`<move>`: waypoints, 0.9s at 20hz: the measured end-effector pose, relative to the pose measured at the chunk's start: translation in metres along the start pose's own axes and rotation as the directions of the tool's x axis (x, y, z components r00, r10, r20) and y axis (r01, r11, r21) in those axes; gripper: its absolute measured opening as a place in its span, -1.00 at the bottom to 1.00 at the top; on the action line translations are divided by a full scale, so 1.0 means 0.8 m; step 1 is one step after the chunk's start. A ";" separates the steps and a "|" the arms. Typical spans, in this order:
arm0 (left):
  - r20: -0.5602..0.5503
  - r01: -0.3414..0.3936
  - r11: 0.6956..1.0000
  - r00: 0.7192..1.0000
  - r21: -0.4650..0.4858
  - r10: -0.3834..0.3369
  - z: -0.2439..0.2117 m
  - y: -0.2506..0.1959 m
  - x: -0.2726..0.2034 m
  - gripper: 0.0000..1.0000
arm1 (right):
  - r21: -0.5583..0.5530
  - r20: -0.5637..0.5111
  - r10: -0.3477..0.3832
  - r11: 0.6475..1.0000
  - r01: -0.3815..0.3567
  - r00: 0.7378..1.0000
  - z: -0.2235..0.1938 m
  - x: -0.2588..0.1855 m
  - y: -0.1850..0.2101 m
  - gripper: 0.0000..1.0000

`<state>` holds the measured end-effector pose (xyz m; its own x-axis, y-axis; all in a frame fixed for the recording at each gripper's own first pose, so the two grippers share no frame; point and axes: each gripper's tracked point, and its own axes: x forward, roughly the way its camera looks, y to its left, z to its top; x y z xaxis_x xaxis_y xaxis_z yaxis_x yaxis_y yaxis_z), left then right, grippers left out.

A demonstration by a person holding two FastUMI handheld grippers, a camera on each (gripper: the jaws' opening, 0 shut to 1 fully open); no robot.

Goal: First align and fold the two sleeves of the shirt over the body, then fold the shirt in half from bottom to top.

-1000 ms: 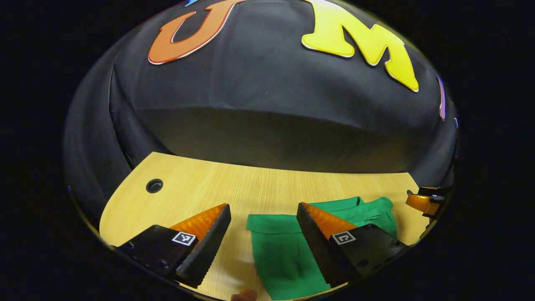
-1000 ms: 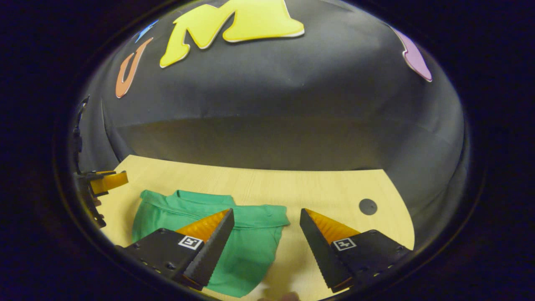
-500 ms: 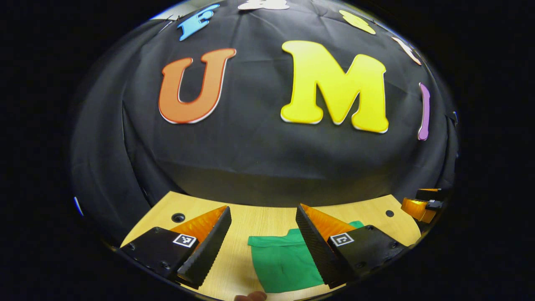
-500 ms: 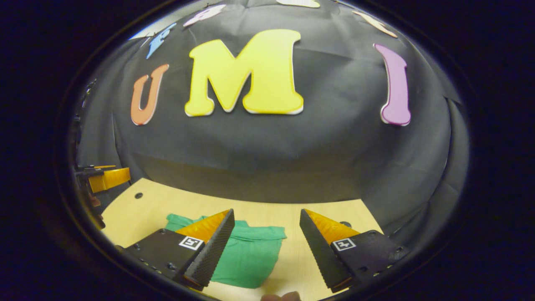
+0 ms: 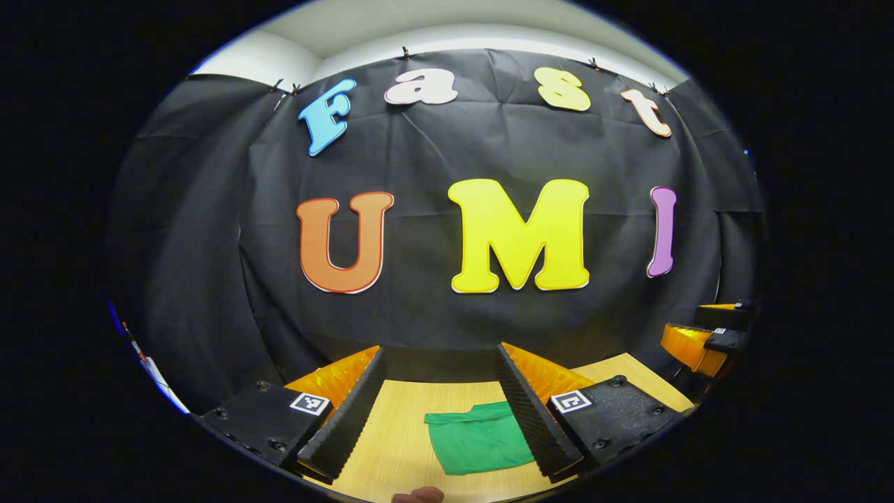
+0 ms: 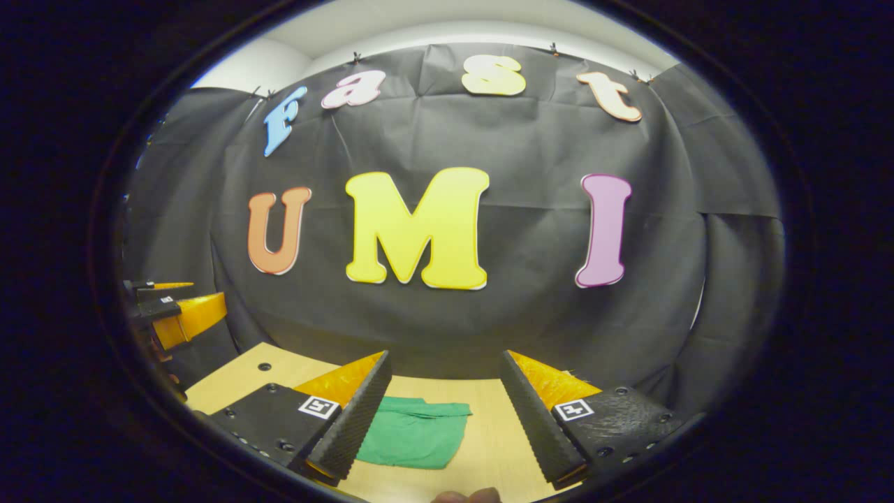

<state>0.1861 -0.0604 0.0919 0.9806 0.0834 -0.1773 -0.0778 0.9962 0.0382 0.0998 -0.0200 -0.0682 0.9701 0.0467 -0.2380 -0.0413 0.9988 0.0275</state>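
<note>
Green shirt on table, prob. folded; part hidden behind fingers.

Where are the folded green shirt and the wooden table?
folded green shirt [image 6: 412, 440], right gripper view, middle of the top layer.
light wooden table [image 5: 398, 433], left gripper view, bare top left of the shirt.

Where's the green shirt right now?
The green shirt lies folded on the wooden table, low in both gripper views, seen between the left gripper's open fingers and by the right gripper's left finger.
</note>
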 end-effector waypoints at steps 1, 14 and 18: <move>0.005 0.004 1.000 1.000 -0.002 -0.004 0.006 -0.006 -0.018 0.98 | -0.004 0.018 -0.004 1.000 0.004 1.000 0.008 -0.025 -0.005 0.90; 0.039 -0.048 0.999 0.998 0.013 0.048 0.005 -0.002 -0.123 0.98 | -0.034 0.033 -0.007 0.999 0.008 0.999 -0.016 -0.145 0.019 0.90; 0.052 -0.024 1.000 0.998 0.017 0.023 0.009 -0.014 -0.122 0.98 | -0.029 0.044 -0.015 0.999 0.016 0.999 -0.011 -0.144 0.015 0.91</move>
<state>0.0925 -0.0796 0.1157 0.9866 0.1053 -0.1246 -0.0985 0.9934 0.0596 -0.0144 -0.0134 -0.0489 0.9802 0.0309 -0.1957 -0.0325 0.9995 -0.0050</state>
